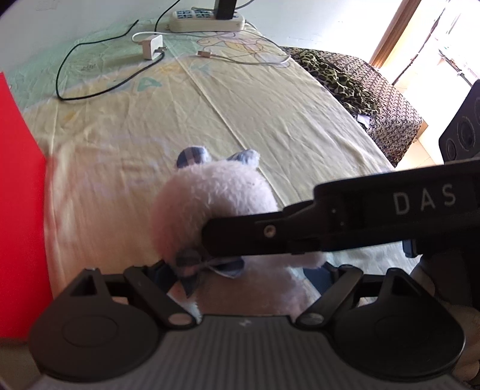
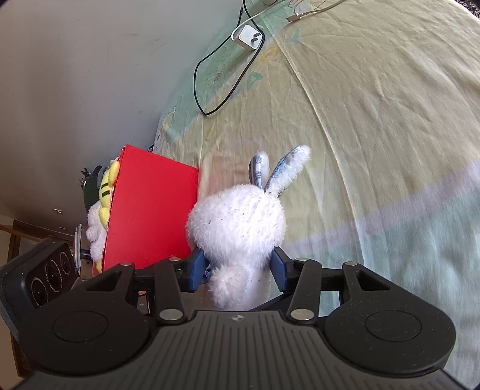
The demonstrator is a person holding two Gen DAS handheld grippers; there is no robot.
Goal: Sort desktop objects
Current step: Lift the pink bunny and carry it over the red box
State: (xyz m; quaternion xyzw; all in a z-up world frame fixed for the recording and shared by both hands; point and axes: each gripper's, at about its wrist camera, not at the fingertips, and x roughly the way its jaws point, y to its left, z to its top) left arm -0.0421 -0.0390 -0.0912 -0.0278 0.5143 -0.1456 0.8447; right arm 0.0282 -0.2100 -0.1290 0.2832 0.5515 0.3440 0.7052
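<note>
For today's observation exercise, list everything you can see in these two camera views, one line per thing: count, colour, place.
plush rabbit: one, white with blue-lined ears, above the tablecloth beside the red box, held by the right gripper
red box: one, red, at the table's left edge by the wall
plush toys: at least two, yellow-striped and white, inside the red box
charger: one, white, far end of the table
black cable: one, looped near the charger
white cable: one, right of the charger
power strip: one, cream, far edge
tablecloth: one, yellow and green, covering the table
right gripper: black, blue pads, shut on the rabbit
left gripper: black, fingertips hidden behind the rabbit
</note>
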